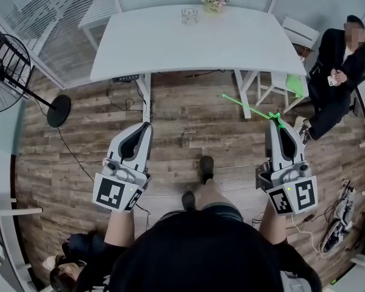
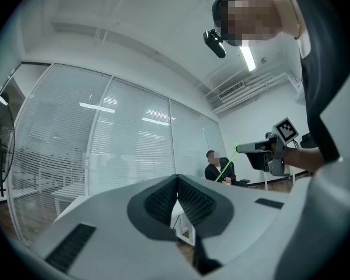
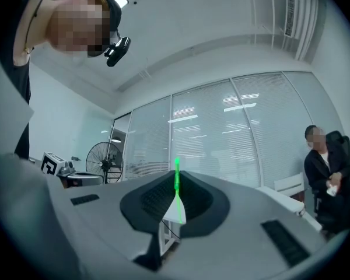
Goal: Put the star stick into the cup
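Right hand-held gripper [image 1: 275,125] pinched shut on star stick [image 1: 246,105], which juts left over the floor. Left hand-held gripper [image 1: 145,128] closed, empty. Cup [image 1: 189,16] well ahead on tabletop [image 1: 170,47]. Best approach, I judge: keep the pinch firm, close in, and tip the stick's free end down over the cup mouth.

This is looking like an office: glass partitions [image 3: 239,133] with blinds are enclosing a white table [image 1: 170,41], fan [image 1: 6,72] and wood floor [image 1: 188,120].
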The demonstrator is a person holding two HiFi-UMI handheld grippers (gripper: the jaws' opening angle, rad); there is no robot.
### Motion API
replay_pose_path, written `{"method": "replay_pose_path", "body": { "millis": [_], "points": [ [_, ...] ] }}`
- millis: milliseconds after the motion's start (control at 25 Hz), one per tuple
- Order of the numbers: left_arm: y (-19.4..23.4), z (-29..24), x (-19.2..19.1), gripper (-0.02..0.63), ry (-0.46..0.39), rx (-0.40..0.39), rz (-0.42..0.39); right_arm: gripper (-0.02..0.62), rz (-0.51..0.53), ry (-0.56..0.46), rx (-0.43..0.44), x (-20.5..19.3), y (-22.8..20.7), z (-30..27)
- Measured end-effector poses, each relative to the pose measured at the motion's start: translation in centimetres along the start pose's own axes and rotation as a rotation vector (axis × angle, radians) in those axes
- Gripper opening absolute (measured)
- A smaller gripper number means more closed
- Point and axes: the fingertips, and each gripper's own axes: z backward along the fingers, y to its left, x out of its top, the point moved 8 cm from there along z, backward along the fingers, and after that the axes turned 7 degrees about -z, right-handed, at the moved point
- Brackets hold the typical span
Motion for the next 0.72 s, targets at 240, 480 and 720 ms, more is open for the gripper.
{"method": "replay_pose_path", "body": {
  "millis": [240, 480, 720],
  "points": [
    [0.4, -1.4, -0.4, 0.012, 0.003, 0.010, -0.008, 0.021, 0.009, -0.017, 0.021, -0.1, -0.7, -1.6],
    [1.5, -4.1, -0.8, 0.012, -0.003, 0.018, -0.017, 0.020, 0.001, -0.035, 0.032, -0.3, -2.6, -4.5],
    [3.1, -8.3, -1.5, 0.012, -0.015, 0.031, -0.019, 0.021, -0.002, -0.048, 0.043, -0.4, -5.6, -8.3]
  ]
}}
